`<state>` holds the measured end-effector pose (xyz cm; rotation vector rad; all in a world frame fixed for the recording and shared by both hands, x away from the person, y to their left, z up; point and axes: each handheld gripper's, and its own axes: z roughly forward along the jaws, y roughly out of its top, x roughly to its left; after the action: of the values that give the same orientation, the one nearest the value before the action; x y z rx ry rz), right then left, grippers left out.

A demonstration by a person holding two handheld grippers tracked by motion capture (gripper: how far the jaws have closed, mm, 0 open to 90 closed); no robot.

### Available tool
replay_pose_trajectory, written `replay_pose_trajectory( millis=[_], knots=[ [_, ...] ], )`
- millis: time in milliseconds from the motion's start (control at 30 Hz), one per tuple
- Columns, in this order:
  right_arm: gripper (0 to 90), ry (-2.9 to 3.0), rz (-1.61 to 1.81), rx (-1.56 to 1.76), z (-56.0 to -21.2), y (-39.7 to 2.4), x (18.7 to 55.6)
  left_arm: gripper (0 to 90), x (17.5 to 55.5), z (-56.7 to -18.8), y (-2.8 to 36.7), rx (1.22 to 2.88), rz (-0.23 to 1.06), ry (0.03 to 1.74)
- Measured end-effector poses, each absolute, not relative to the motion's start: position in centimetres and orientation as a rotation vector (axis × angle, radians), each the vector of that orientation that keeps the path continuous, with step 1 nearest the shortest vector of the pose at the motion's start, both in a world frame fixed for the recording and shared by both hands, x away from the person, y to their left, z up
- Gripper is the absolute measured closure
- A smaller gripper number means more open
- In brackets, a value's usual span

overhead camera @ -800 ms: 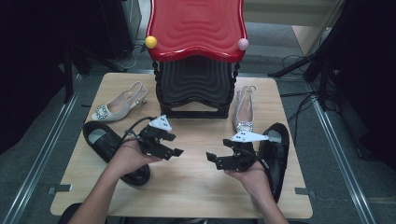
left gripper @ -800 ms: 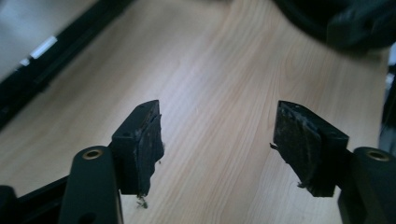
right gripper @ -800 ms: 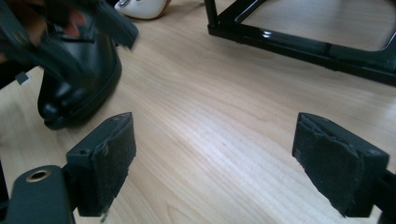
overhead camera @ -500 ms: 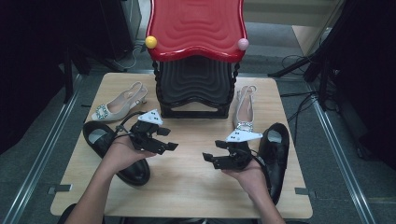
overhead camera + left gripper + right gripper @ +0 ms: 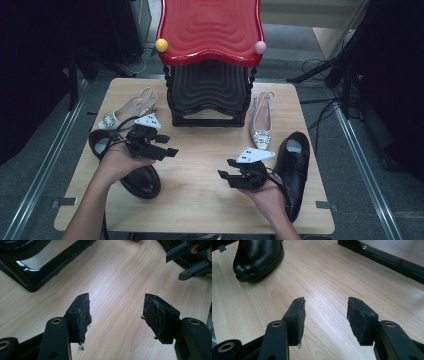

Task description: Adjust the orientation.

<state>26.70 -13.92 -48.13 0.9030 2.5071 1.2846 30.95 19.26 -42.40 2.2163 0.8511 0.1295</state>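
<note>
With both sets of jaws wide apart and empty above the desk [image 5: 200,200], my left gripper [image 5: 167,150] beside the near black shoe [image 5: 142,180] and my right gripper [image 5: 227,176] near the other black shoe [image 5: 295,165], I judge the next move is reaching for one.

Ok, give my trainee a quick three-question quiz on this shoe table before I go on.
1. True or false: the left gripper grips a black leather shoe.
2. How many beige slingback heels with jewelled toes lie on the wooden table?
3. The red-topped black plastic rack carries a yellow ball at one corner; what colour is the other ball? A green, B pink, C blue.

Key: 1 false, its jaws are open over bare wood. 2 two, one left of the rack, one to its right. 3 B.
</note>
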Motion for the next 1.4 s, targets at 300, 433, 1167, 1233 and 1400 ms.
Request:
replay_pose_trajectory(
  millis=[300, 433, 1167, 1233, 1400],
  knots=[
    [49.0, 2.565, 1.313, 0.994, -48.6, -13.5, 27.5, 35.0, 30.3, -42.2, 20.7, 2.238, 0.189, 0.883],
    [45.9, 2.561, 1.317, 0.940, -48.5, -13.1, 27.7, 34.9, 29.8, -41.8, 21.5, 2.213, 0.186, 0.890],
    [42.0, 2.642, 1.275, 0.895, -48.5, -11.0, 29.0, 32.8, 27.4, -41.3, 28.4, 2.151, 0.370, 1.180],
    [41.9, 2.646, 1.272, 0.893, -48.5, -10.8, 29.1, 32.8, 27.2, -41.3, 29.0, 2.132, 0.377, 1.204],
    [42.0, 2.658, 1.282, 0.884, -48.7, -10.4, 29.3, 32.9, 27.1, -41.7, 30.5, 2.120, 0.383, 1.261]
  ],
)
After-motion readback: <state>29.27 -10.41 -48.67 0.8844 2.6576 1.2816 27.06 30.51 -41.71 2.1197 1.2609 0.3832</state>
